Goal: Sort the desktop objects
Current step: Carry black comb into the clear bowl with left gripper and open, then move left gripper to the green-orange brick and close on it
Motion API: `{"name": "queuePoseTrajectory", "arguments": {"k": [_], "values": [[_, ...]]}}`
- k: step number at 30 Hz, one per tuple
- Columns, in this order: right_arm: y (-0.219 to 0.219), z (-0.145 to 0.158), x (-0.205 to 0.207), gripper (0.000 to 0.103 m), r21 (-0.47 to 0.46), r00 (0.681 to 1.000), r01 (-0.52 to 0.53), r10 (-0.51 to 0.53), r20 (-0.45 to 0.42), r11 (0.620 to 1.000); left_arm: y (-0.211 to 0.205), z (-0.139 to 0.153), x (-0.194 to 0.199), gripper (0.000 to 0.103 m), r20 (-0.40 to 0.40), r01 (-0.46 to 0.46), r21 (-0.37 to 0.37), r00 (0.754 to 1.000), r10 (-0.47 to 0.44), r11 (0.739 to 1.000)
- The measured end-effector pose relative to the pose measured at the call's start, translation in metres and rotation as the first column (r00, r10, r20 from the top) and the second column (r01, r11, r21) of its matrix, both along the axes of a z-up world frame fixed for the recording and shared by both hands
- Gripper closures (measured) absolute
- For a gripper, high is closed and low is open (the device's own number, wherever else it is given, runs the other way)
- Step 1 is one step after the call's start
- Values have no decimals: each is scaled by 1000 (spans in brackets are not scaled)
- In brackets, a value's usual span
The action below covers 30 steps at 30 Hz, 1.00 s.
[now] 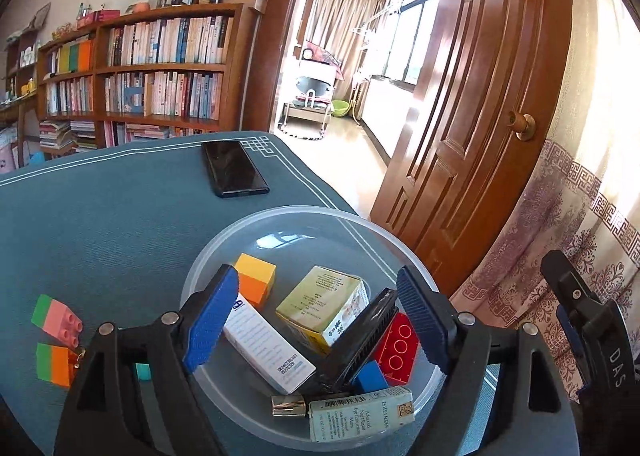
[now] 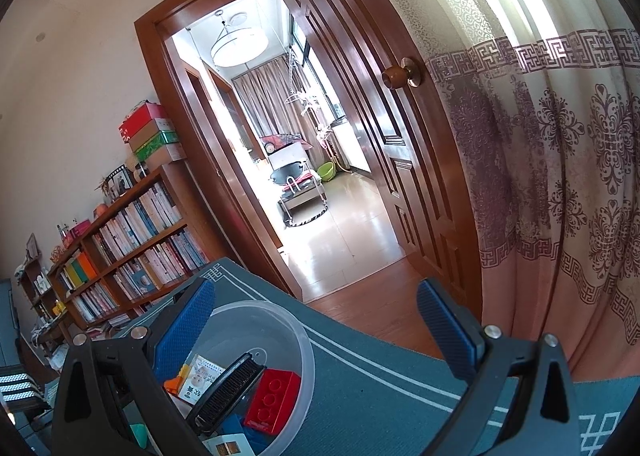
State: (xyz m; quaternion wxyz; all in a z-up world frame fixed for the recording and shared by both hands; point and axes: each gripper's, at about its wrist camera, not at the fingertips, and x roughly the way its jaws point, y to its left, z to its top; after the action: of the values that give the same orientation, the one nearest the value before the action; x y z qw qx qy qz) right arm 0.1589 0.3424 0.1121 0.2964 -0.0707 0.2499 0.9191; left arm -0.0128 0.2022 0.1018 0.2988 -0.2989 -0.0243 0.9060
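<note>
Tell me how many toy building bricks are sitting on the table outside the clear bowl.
2. A pink-and-green brick lies on the mat left of the bowl, and a green-and-orange brick lies just nearer the camera. The left gripper may hide others.

Both grippers [image 1: 318, 316] [image 2: 316, 326] are black with ribbed blue pads [image 1: 212, 320]; silver screws at pivots.

Home study: wooden bookshelf [image 1: 136, 67] packed with books, patterned curtain [image 2: 560, 175], panelled door [image 1: 472, 95] onto sunroom.
</note>
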Motion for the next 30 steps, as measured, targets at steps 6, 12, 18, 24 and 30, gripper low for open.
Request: {"name": "queuePoseTrajectory", "arguments": {"k": [6, 12, 18, 24, 30], "values": [[-7, 0, -2, 1, 31, 1000, -16, 15, 9, 999, -26, 8, 2, 18, -37, -160, -86, 987, 158, 983], [-21, 2, -10, 1, 85, 997, -70, 67, 30, 994, -62, 8, 8, 18, -64, -261, -114, 965, 255, 959], [-35, 2, -14, 1, 138, 994, -106, 100, 49, 985, -100, 4, 11, 18, -40, -318, -80, 948, 315, 945], [-39, 1, -18, 1, 154, 990, -133, 125, 61, 979, -130, -4, 10, 18, -22, -376, -84, 927, 376, 923], [-49, -1, -25, 1, 169, 978, -206, 195, 80, 964, -145, -19, 13, 18, -28, -417, -146, 908, 418, 897]]}}
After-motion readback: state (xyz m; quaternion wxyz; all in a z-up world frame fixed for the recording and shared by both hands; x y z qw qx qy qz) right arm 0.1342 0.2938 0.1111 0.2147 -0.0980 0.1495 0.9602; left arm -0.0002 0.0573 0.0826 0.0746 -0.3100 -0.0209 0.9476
